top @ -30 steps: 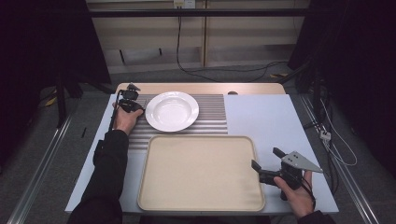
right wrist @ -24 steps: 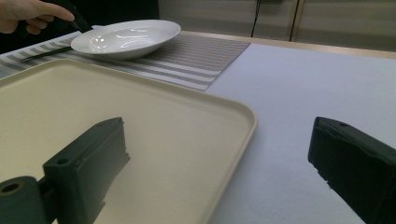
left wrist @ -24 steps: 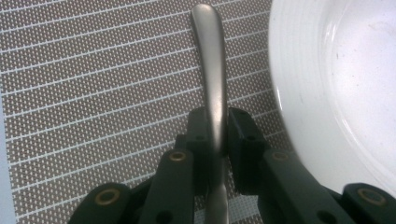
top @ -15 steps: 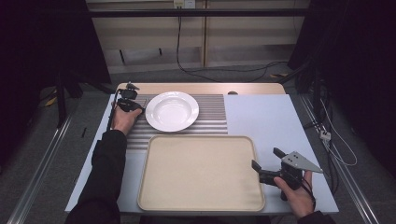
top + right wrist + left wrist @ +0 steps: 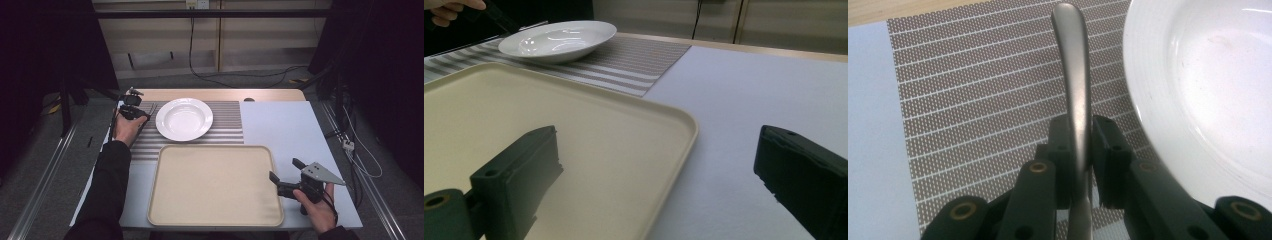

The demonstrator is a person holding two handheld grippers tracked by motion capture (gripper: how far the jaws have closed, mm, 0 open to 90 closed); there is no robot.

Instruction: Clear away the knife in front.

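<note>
A metal cutlery handle point(image 5: 1070, 65) is clamped between the jaws of my left gripper point(image 5: 1080, 130) and hangs just above the striped placemat point(image 5: 973, 100). Its rounded end points away from me, close beside the rim of the white plate point(image 5: 1208, 90). From above, my left gripper point(image 5: 134, 112) sits at the left edge of the plate point(image 5: 184, 118). The working end of the cutlery is hidden. My right gripper point(image 5: 284, 169) rests open at the right edge of the beige tray point(image 5: 215, 185). Nothing lies between its jaws point(image 5: 659, 165).
The striped placemat point(image 5: 227, 125) lies under the plate at the back. The beige tray point(image 5: 574, 130) fills the front middle of the pale blue table cover point(image 5: 280, 125). The plate point(image 5: 556, 37) stands beyond the tray. Cables run down the table's right side.
</note>
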